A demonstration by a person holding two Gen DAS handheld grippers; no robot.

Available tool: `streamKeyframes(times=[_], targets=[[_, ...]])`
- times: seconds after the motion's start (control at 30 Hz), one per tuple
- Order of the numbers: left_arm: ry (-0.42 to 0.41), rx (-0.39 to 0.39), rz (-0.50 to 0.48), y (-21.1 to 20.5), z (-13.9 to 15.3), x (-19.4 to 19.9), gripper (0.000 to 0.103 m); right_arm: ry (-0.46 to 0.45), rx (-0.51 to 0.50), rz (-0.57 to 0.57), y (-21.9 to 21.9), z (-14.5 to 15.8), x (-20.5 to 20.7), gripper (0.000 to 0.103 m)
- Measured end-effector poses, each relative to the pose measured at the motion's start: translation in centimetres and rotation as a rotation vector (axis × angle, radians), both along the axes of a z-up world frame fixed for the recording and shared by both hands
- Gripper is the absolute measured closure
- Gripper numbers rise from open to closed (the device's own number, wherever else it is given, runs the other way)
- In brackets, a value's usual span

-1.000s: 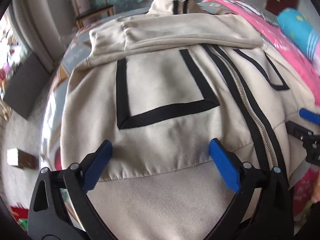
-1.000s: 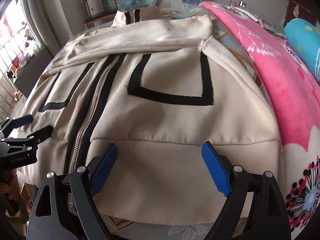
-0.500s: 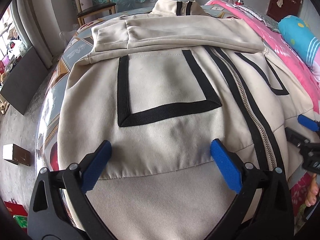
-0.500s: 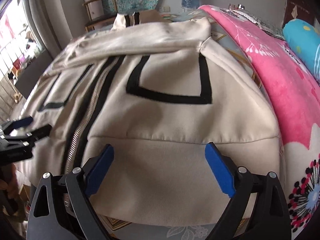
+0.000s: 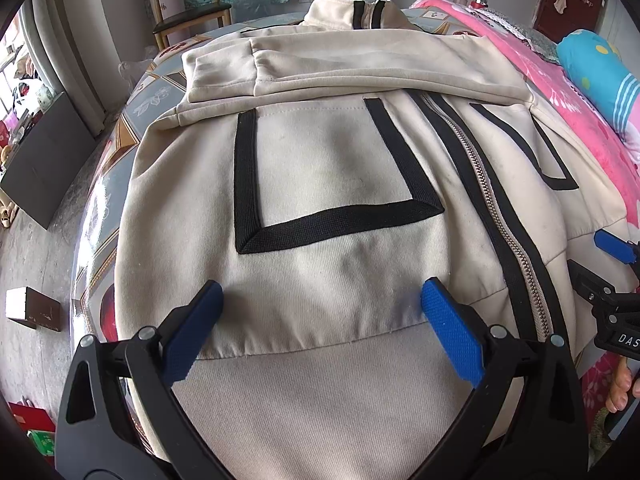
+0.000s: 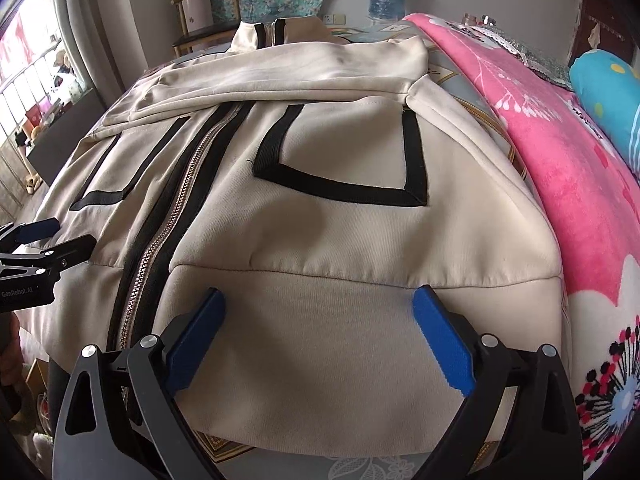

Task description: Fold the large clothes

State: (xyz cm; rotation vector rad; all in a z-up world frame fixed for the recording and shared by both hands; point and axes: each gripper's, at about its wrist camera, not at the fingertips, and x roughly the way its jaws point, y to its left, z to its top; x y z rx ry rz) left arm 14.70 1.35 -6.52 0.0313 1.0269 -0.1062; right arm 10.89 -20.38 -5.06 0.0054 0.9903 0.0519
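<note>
Jacket (image 5: 344,168) lies under both spread hand-held grippers; left one reads "GenRobot.AI" (image 6: 24,294).

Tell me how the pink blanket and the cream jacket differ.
The pink blanket is bright pink with a flower print; the cream jacket is plain cream with black trim and a zip. The blanket lies bunched along the bed's edge beside the jacket; the jacket is spread flat, sleeves folded across its chest, under both open grippers. Both are soft fabric on the same bed.
</note>
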Motion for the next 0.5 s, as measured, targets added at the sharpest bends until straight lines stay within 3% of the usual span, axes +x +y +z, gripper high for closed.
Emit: streamKeyframes(times=[0.5], targets=[[-0.001,0.0,0.001,0.03,0.05,0.0,0.007,0.005,-0.002,0.002,0.08,-0.06,0.07,0.009]])
